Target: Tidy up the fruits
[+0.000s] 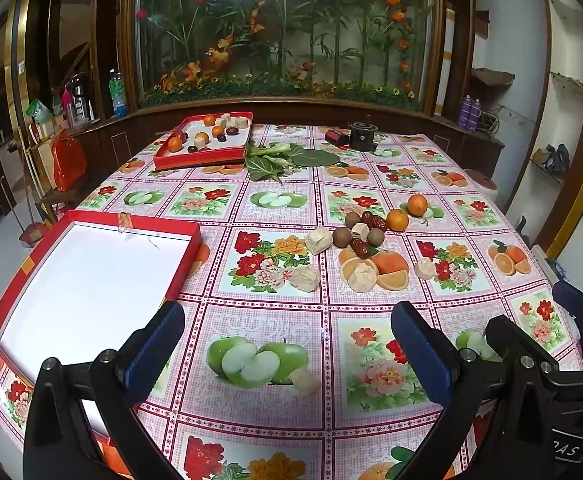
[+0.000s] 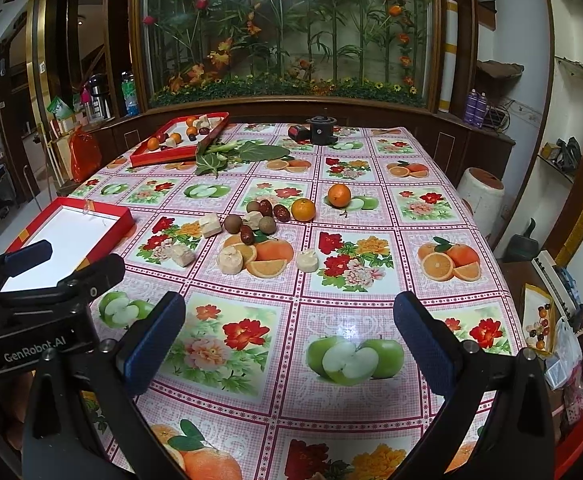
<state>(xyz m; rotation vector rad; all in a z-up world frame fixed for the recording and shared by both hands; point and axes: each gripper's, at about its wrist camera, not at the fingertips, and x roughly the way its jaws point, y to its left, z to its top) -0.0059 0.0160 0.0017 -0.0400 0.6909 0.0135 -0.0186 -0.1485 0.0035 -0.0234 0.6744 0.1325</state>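
I have both tools hanging above the near edge of the tabletop (image 1: 275,320), which wears a glossy pink checked oilcloth printed with apples, oranges and flowers. My left tool (image 1: 287,344) stands wide open, its blue textured pads gripping nothing; my right tool (image 2: 289,336) is spread just as wide and equally empty.

From the right tool, the loose fruit pile (image 2: 267,220) lies at about 12 o'clock, well apart from the pads: two smooth round oranges (image 2: 303,209), wrinkled dark red dates (image 2: 281,213), small round brown fruits (image 2: 233,224) and pale, rough-cut chunks (image 2: 231,261). From the left tool the same pile (image 1: 375,236) sits toward 1 o'clock, and one pale chunk (image 1: 305,381) rests just ahead between its pads.

An empty red cardboard box with a white floor (image 1: 87,276) sits at 10 o'clock. A second red box, holding sorted fruit (image 1: 207,136), lies at the far left, beside green leaves (image 1: 287,158).
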